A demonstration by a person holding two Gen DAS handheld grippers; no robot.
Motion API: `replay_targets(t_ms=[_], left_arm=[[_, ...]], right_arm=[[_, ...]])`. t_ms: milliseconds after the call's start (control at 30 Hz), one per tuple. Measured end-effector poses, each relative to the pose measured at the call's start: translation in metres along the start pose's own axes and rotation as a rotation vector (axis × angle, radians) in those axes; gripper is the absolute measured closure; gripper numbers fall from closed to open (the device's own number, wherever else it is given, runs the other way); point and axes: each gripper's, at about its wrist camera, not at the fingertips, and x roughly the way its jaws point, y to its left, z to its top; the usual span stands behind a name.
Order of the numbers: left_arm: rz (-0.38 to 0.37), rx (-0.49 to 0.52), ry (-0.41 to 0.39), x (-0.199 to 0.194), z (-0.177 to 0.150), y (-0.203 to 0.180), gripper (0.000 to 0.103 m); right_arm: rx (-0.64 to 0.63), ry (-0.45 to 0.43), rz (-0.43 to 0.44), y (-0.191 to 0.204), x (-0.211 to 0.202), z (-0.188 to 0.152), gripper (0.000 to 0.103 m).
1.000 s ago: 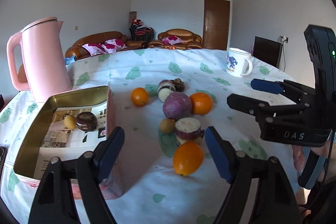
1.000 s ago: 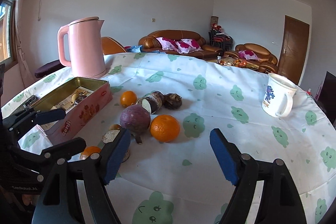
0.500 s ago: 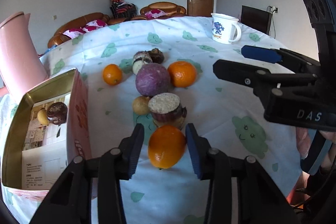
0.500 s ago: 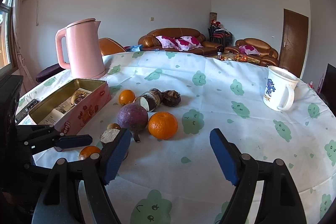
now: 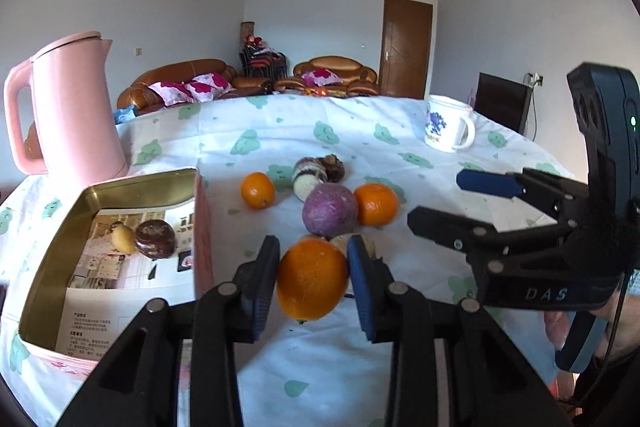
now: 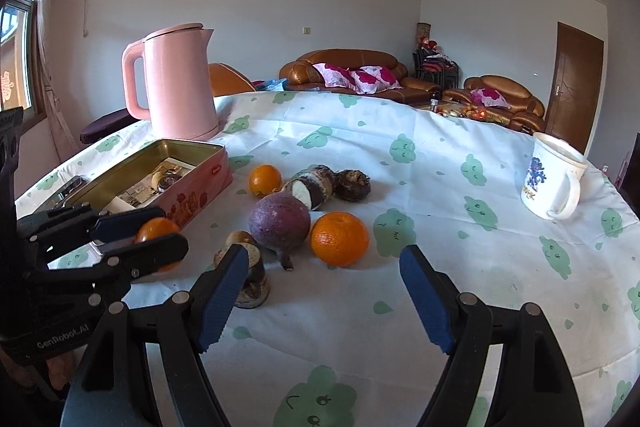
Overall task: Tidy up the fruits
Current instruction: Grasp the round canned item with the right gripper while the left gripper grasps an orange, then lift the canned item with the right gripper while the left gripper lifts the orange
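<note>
Between the blue pads of the left gripper (image 5: 313,281) sits an orange (image 5: 311,279), pinched from both sides and lifted clear of the desk (image 5: 400,155). A second ago those fingers were spread wide with the orange lying on the cloth in front of them; they have since come together on it. The right gripper (image 6: 324,297) is unchanged, spread apart over bare cloth with nothing between its fingers.

Open cloth lies in front of the right gripper and out to a white mug (image 6: 552,183) near the desk's far right edge. A pink kettle (image 5: 72,115) stands at the far left edge, just behind a tin box (image 5: 140,183).

The tin box is open, lined with printed paper, and holds a small yellow fruit (image 5: 123,238) touching a dark brown one (image 5: 155,239).

On the cloth beside the tin box remain two oranges, one small (image 5: 257,190) and one larger (image 5: 376,203), a round purple root (image 5: 329,211) between them, cut taro pieces (image 6: 316,185) behind, and another cut piece (image 6: 250,279) near the right gripper's left finger.
</note>
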Motion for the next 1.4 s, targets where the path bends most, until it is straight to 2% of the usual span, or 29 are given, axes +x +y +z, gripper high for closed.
replay_targets(t_ms=[133,200,300,533,633,800,1400], left_arm=[[0.036,-0.039,-0.046,-0.004,0.004,0.012,0.067],[0.04,-0.053,-0.053,-0.003,0.005,0.016,0.067],[0.051,-0.07,-0.056,-0.002,0.004,0.021,0.067],[0.046,-0.068,-0.042,0.0,0.002,0.02,0.067],[0.045,-0.065,-0.033,0.002,0.001,0.019,0.067],[0.044,-0.065,-0.034,0.002,0.001,0.019,0.067],[0.066,-0.039,-0.074,-0.006,0.004,0.014,0.067]], right_arm=[[-0.021,0.033,0.068,0.013,0.011,0.003,0.026],[-0.045,0.056,0.078,0.021,0.018,0.005,0.039],[-0.077,0.1,0.096,0.03,0.03,0.006,0.046],[-0.093,0.164,0.163,0.04,0.044,0.004,0.05],[-0.07,0.214,0.191,0.037,0.054,0.003,0.065],[-0.064,0.214,0.197,0.038,0.054,0.003,0.065],[-0.048,0.076,0.184,0.031,0.03,0.007,0.065]])
